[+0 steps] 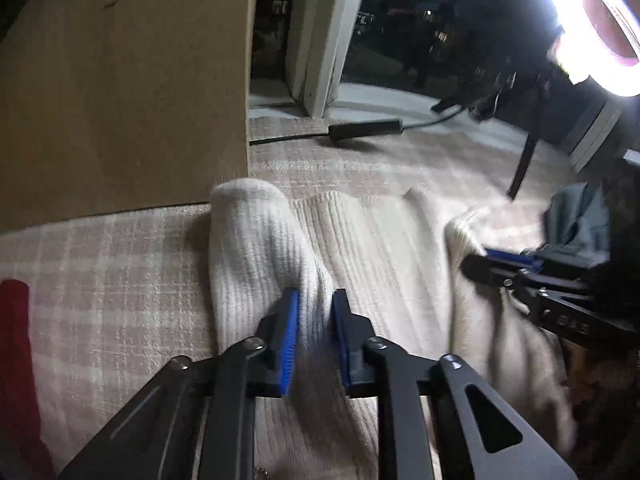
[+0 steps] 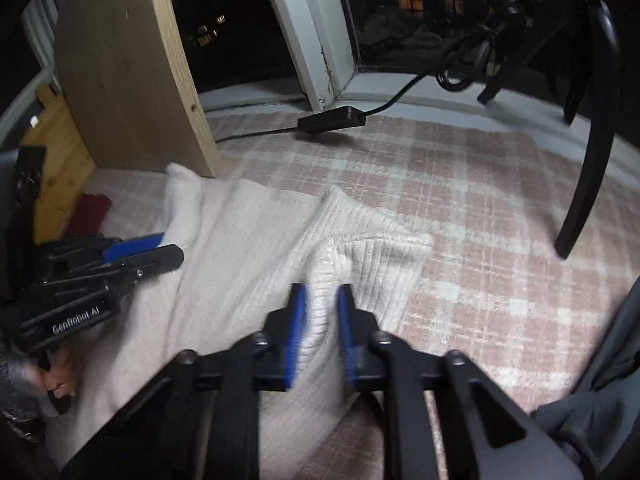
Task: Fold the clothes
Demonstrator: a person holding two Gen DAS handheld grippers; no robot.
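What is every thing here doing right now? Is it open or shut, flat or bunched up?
Left gripper: shut on a raised fold of the sweater.
Right gripper: shut on a raised fold of the sweater.
Cream ribbed sweater: lying on the checked rug, pinched up in two places.
Red cloth: lying crumpled by the wooden panel.
Ring light: switched on.
Checked rug: spread flat.

Cream garment (image 2: 248, 240) on checked rug (image 2: 480, 208)

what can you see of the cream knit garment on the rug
The cream knit garment looks like soft ribbed knitwear, lying rumpled on the plaid rug beside a wooden panel. Each side has a raised fold: the left gripper pinches one, the right gripper the other.
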